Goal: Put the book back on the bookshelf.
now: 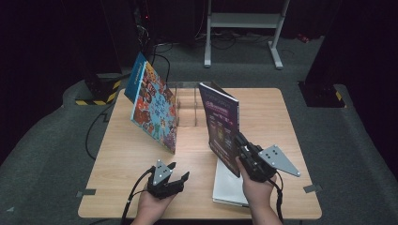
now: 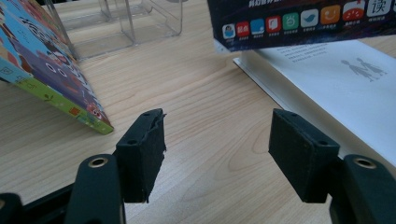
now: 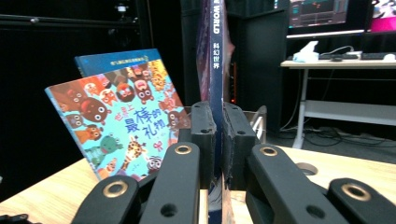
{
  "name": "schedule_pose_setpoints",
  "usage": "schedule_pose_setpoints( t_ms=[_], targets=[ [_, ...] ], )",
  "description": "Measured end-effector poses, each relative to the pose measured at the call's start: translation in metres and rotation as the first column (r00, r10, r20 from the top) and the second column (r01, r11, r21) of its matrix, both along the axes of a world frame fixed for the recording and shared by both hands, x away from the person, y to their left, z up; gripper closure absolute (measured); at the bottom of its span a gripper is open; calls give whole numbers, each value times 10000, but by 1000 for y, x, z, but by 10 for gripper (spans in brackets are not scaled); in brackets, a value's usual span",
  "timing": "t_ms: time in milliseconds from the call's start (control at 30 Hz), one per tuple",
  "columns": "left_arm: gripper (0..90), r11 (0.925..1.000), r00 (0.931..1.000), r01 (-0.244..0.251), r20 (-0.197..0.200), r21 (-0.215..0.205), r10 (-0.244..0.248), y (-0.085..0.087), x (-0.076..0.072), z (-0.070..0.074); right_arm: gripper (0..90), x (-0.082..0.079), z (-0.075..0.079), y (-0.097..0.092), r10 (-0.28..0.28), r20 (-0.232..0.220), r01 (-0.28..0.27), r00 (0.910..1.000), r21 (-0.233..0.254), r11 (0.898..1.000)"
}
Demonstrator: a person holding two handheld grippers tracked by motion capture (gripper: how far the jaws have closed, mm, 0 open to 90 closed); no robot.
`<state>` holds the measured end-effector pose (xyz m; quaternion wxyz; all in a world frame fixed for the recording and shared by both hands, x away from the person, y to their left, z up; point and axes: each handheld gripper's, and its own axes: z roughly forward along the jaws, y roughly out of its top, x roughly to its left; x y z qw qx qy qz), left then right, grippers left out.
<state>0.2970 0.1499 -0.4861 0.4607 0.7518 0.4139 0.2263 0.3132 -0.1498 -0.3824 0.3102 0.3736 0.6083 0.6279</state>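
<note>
While the left tool point(image 1: 178, 171) gapes, the right tool point(image 3: 218, 123) pinches the purple book point(image 1: 220, 126).

This looks like a lab or recording studio. Black curtains point(image 1: 42, 42) close off a grey carpeted floor point(image 1: 347, 154), tangled cables point(image 1: 162, 51) run behind the wooden surface point(image 1: 267, 117), and a white desk frame point(image 1: 244, 21) carries monitors point(image 3: 320, 11) and keyboards in the dim background.

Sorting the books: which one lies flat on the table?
The white book, under the right gripper; the purple book is held upright, the colourful one leans.
</note>
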Motion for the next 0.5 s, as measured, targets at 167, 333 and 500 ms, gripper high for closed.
schedule_pose_setpoints(
  t_ms=[167, 333, 500],
  targets=[
    [361, 10000, 10000, -22, 48, 17, 22, 2, 0, 1, 851, 2, -2, 12, 188, -31, -188, 9998, 13, 9998],
    [361, 9999, 10000, -52, 53, -97, 53, 4, 0, 2, 850, 10, -6, 25, 418, -153, -419, 9990, -34, 9991],
    [358, 9992, 9998, -124, 146, -392, 130, 8, 3, 9, 850, 12, -12, 28, 468, -248, -474, 9986, -240, 9986]
  ],
)
